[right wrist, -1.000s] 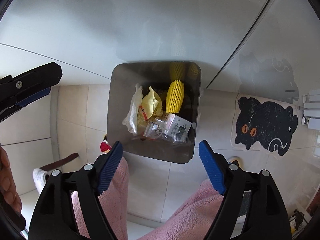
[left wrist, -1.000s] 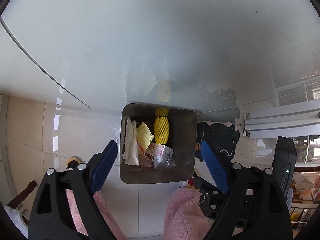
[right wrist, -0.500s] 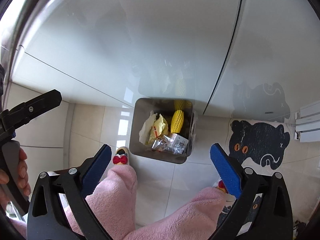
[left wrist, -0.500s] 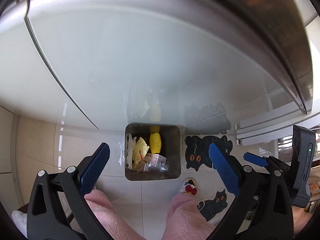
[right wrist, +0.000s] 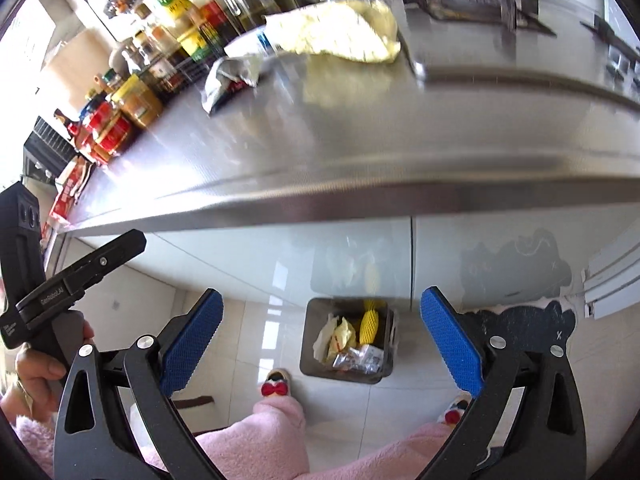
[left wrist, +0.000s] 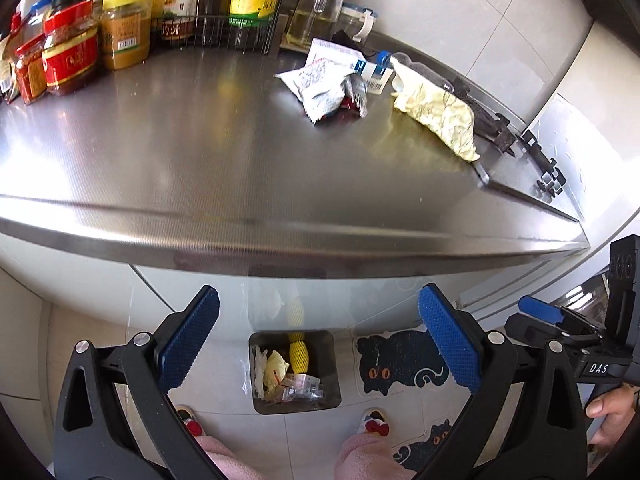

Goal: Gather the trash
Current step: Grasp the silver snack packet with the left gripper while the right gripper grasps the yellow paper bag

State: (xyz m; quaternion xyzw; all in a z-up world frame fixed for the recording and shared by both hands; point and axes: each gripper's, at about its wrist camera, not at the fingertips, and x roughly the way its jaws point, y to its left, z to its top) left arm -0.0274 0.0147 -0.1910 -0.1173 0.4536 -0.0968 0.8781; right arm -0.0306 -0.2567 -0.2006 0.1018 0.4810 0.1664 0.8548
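Observation:
A grey square trash bin [left wrist: 334, 364] stands on the floor below the counter, holding a yellow foam net, paper and wrappers; it also shows in the right wrist view [right wrist: 308, 344]. On the steel counter [left wrist: 200, 152] lie a crumpled silver-white wrapper [left wrist: 320, 88], a white and blue packet [left wrist: 372, 74] and a crumpled yellow paper [left wrist: 436, 110], which also shows in the right wrist view [right wrist: 340, 34]. My left gripper [left wrist: 318, 344] is open and empty, high above the bin. My right gripper [right wrist: 320, 340] is open and empty beside it.
Jars and sauce bottles [left wrist: 76, 44] and a wire rack [left wrist: 224, 32] line the counter's back left. A stove [left wrist: 532, 152] sits at its right end. Black cat mats [left wrist: 400, 360] lie on the tiled floor by the person's slippered feet [left wrist: 374, 426].
Both grippers have risen from just above the bin to counter height. The counter top and the trash on it have come into view, and the bin looks smaller.

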